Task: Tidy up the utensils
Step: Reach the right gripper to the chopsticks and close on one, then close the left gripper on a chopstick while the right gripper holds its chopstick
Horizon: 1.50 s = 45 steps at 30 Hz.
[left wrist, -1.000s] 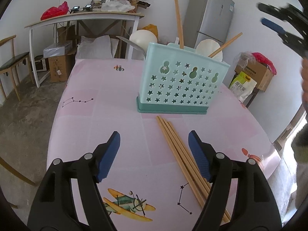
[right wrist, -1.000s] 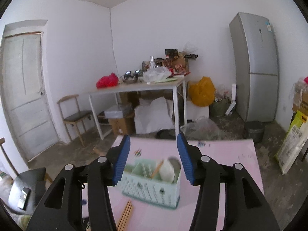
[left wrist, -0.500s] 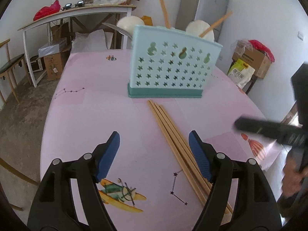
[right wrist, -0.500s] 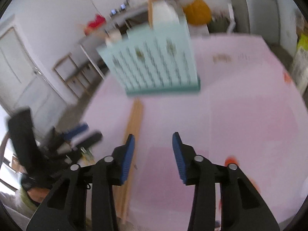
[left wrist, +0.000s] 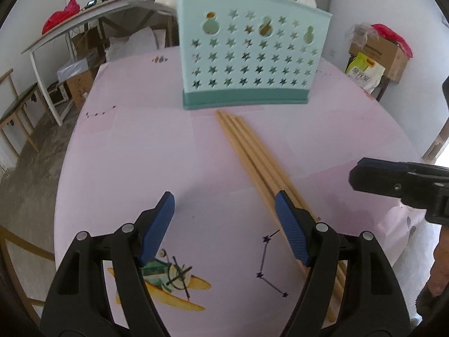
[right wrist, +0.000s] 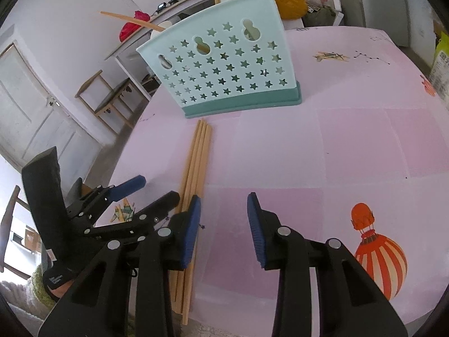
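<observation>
Lying side by side on the pink worktop (left wrist: 146,146), four chopsticks (left wrist: 252,157) are pointing at the base of a mint holder (left wrist: 247,56) that is standing upright just beyond them. The left tool (left wrist: 224,224) is hovering wide open and empty beside their near ends. The right tool (right wrist: 223,224) is hanging partly open, empty, just right of the chopsticks.
</observation>
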Motion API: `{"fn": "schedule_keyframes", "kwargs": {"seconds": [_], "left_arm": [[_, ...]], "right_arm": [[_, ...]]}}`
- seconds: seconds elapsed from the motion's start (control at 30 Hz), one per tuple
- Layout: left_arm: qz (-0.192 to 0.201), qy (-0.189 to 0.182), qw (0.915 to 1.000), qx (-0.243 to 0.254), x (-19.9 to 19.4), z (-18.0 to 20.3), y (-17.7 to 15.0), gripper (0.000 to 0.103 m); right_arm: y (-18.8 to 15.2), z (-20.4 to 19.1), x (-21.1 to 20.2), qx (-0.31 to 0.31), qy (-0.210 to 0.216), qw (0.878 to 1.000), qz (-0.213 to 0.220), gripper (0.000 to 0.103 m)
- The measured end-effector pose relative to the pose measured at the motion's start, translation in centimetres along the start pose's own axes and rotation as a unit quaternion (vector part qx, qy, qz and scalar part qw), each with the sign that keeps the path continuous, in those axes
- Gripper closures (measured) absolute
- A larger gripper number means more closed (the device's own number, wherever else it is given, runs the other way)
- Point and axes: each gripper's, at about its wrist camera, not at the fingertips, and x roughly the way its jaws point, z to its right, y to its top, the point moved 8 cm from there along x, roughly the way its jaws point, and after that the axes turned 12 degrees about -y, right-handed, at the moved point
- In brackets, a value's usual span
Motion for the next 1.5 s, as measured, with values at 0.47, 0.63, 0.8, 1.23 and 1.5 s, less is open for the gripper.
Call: {"fn": "schedule_keyframes", "kwargs": {"seconds": [0.47, 0.63, 0.8, 1.23, 1.5], "left_arm": [[-0.014, 0.027, 0.9995, 0.011, -0.2, -0.9, 0.0, 0.03], [-0.017, 0.029, 0.9994, -0.003, -0.9, -1.9, -0.1, 0.03], [-0.001, 0.012, 0.9999, -0.003, -1.5, -1.4, 0.5, 0.03], [-0.001, 0.002, 1.0, -0.005, -1.2, -0.7, 0.6, 0.03], [-0.011, -0.006, 0.9998, 0.012, -0.3, 0.6, 0.5, 0.03]], "right_arm": [[0.1, -1.6, 1.1, -0.012, 0.012, 1.0, -0.01, 0.073], [0.3, -2.6, 1.6, -0.03, 0.009, 0.999, -0.011, 0.074], [0.1, -3.1, 2.3, -0.043, 0.006, 0.999, -0.018, 0.081], [-0.3, -3.9, 3.7, -0.075, -0.022, 0.997, -0.024, 0.096], [0.1, -0.2, 2.9, -0.038, -0.055, 0.998, -0.016, 0.097]]}}
